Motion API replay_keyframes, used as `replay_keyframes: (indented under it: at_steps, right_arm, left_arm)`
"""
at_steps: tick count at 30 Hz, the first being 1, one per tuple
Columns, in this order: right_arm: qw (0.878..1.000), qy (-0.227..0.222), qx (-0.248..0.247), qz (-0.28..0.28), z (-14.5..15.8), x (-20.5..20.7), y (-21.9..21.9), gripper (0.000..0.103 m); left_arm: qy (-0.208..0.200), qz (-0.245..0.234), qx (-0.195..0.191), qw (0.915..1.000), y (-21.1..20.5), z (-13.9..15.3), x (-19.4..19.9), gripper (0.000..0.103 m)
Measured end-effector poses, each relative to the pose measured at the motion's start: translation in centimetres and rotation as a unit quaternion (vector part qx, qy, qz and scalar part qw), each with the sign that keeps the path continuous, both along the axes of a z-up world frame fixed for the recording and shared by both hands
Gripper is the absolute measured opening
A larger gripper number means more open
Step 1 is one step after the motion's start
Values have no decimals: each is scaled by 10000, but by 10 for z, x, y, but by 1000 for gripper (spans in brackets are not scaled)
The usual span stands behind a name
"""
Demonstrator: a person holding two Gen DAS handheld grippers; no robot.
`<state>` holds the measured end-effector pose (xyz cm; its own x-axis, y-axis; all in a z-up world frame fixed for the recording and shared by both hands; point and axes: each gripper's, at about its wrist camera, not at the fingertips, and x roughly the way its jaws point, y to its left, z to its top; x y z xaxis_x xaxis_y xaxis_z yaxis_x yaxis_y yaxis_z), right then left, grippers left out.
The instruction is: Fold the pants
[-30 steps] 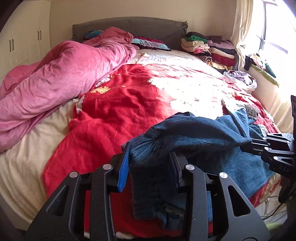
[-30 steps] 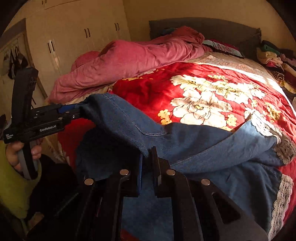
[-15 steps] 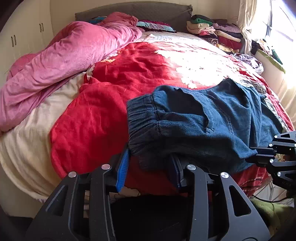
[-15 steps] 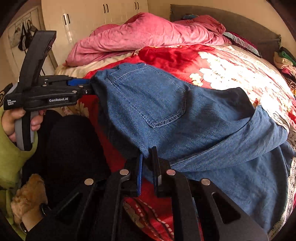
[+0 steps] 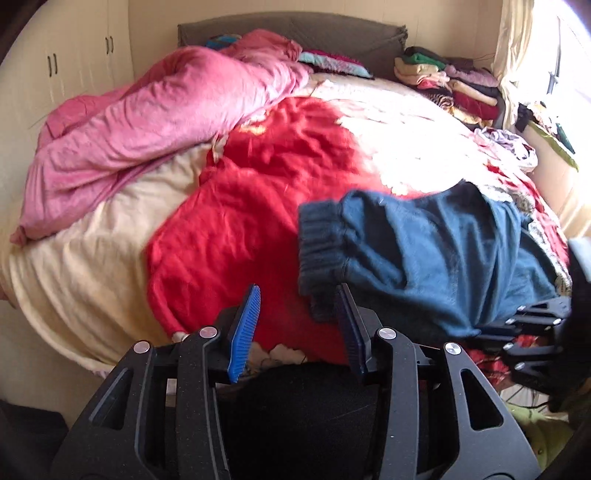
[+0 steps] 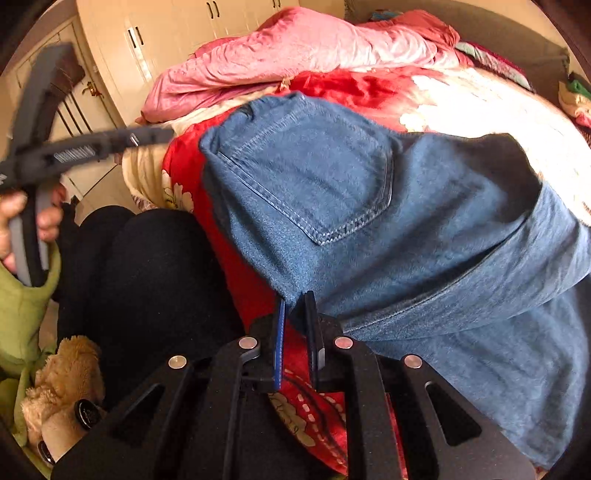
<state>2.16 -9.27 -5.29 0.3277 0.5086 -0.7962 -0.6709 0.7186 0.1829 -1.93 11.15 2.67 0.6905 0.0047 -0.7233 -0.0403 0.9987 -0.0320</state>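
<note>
A pair of blue denim jeans (image 6: 388, 221) lies folded on the near edge of a bed (image 5: 92, 288), on a red floral blanket (image 5: 258, 206). Seen by the right wrist camera, the elastic waistband points to the left, a back pocket faces up, and the legs run away to the right along the near edge of the bed, doubled over themselves.

The right claw (image 6: 295, 328) is pressed together, pinching the near edge of the denim.

The left claw (image 5: 295, 325) has just been spreading; its blue pads stand apart, and the waistband corner sits just ahead of its right pad, no longer clamped. In the right wrist view it appears blurred at the far left, clear of the jeans, gripped by a hand (image 6: 22, 221) in a green sleeve.

A crumpled pink duvet (image 5: 147, 125) is heaped on the far left side of the bed. A stack of folded clothes (image 5: 443, 85) sits by the grey headboard (image 5: 288, 29). Cream wardrobe doors (image 6: 166, 44) stand behind. A black-clad knee (image 6: 147, 280) fills the space before the bed.
</note>
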Motion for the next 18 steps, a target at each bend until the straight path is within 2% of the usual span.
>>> replay_keyframes:
  at_steps: [6,9,12,14,16,18]
  right_arm:
    - [10000,76,11,64,-3,-3,1,10]
    - [9999,99,83,49,-3,-2,-1,11]
    - [9998,98,157,53,3,-4,-4,11]
    - [9997,85,224,82,10,-6,-9,11]
    - [9997,-134,213,-9,21,-6,-15,11]
    - [9991,-245,303,-156,31,-2,-22,16]
  left_arm:
    - [-66,-454,-24,9989,-32,10,28,35]
    - [148,-697,95,9974,-51,-6,42,35]
    - [509,-719,363,9954,-60,-35,48,35]
    - [660,-674,341,9950,-58,-49,48,36]
    - [655,-684,238,9952,-53,-53,45,36]
    - [634,-713,193,9953,-50,-54,43,36]
